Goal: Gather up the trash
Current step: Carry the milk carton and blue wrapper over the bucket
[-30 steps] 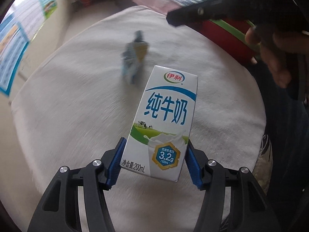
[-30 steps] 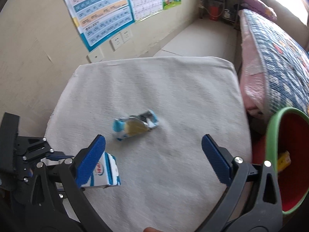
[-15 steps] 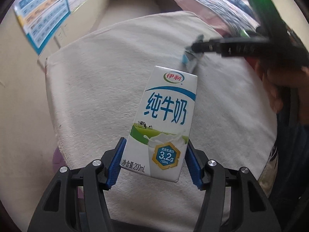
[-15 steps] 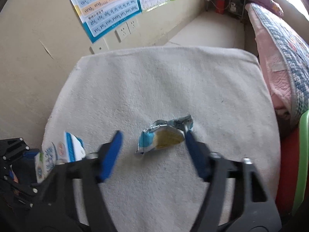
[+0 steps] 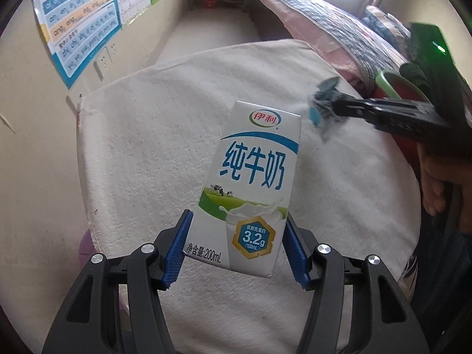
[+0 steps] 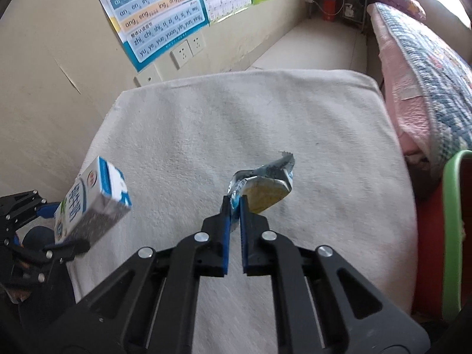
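**Jaws clamped on both pieces of trash**

Both jaws grip: the left gripper (image 5: 234,253) squeezes the milk carton (image 5: 250,188) by its lower sides, held over the near left of the white towel (image 6: 265,124). The right gripper (image 6: 234,206) is pinched flat on the crumpled wrapper (image 6: 262,185), held above the towel, probably bound for the red bin (image 6: 454,236) at right.

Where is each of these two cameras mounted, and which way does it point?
Left wrist: on the left gripper, looking down along its fingers at the milk carton they clamp; a hand shows at right.
Right wrist: on the right gripper, looking down at the snack wrapper it pinches.
Shared: the white cloth, carton, wrapper, wall poster, and each other's gripper.
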The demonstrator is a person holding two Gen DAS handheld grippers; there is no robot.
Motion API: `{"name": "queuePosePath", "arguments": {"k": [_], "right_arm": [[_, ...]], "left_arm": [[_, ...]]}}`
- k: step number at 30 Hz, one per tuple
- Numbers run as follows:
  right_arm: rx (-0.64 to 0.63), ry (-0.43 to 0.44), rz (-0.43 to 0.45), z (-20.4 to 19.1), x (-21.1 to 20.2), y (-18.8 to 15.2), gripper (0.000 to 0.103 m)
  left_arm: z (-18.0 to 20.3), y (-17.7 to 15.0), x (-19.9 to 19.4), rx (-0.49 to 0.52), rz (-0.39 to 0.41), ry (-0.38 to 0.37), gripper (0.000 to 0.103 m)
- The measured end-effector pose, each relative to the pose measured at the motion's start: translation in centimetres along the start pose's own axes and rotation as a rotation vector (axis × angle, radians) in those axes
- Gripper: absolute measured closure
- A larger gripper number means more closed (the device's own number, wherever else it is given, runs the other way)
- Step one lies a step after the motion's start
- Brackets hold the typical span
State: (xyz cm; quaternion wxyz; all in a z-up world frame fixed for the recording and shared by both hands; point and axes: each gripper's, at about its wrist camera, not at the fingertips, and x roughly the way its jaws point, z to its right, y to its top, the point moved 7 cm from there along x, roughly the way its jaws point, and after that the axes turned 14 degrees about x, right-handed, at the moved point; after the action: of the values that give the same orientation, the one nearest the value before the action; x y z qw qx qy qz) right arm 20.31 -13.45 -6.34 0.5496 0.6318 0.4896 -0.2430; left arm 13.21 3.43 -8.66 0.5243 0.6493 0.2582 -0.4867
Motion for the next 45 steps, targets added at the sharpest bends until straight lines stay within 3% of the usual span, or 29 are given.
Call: {"name": "queuePosePath", "arguments": {"k": [14,28,45], "right_arm": [[-0.004,-0.012,0.105,2.2,-8.1,-1.7,0.097],[0.065,-0.037,0.228,8.2,-14.4,-0.8,0.097],[0.250,-0.144,0.355,22.0,-21.3,1.0,0.096]], "left_arm": [[1.4,1.7,-3.1,-0.127,0.083,0.051,0.047],[7.7,8.6,-6.4,0.003,0.174,0.077,0.047],[19.8,18.4,-5.1,0.158,0.232,-0.064,0.047]]}}
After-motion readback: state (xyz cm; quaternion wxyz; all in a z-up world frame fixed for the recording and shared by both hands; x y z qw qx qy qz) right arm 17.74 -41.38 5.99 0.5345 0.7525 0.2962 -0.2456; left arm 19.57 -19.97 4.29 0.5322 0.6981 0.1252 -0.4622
